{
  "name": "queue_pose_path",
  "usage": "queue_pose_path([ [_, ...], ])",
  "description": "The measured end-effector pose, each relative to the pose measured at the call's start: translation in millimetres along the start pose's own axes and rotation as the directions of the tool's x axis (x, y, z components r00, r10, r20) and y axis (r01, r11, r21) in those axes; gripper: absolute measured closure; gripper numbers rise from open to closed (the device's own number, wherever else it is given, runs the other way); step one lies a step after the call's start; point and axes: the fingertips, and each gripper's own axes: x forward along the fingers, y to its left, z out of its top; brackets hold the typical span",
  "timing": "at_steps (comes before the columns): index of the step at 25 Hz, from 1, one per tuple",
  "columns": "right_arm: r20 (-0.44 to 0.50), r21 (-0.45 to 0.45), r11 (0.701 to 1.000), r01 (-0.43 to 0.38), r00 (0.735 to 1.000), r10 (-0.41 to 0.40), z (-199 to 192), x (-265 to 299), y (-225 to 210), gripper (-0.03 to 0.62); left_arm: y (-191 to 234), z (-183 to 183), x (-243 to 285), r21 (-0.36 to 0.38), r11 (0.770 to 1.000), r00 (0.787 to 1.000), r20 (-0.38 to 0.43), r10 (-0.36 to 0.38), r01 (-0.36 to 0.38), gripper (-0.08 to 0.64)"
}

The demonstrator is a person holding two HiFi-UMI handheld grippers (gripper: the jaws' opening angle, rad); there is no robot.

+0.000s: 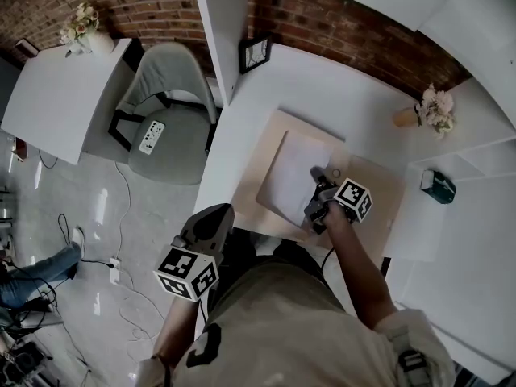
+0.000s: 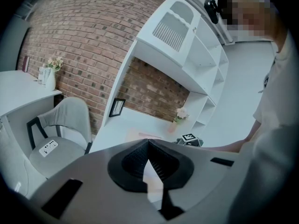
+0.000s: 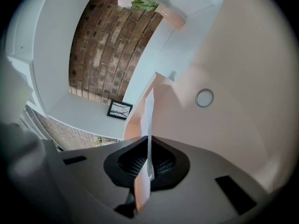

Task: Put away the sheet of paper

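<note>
R gripper [image 3: 149,146] is clamped tight on the thin white sheet of paper [image 3: 149,113], which runs edge-on btwn its jaws. In the head view it grips the sheet [image 1: 294,174] at the near right edge. The rest of the sheet is over the pale beige rectangular desk mat [image 1: 379,193], near the front edge of the white desk [image 1: 322,87]. A small round disc [image 3: 204,97] sits on the mat, just beside the sheet. L gripper [image 2: 148,143] hangs off the desk's front edge, jaws closed tip to tip, nothing btwn them.
</note>
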Motion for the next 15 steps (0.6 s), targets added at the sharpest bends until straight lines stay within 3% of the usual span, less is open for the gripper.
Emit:
queue_pose_path([
  [15, -0.006, 0.006, 1.000, -0.004, 1.000, 0.004, -3.1, 7.6, 2.6, 0.565, -4.3, -5.2, -3.2, -0.005, 1.000, 1.000, -0.007, 0.001, -0.001, 0.545],
])
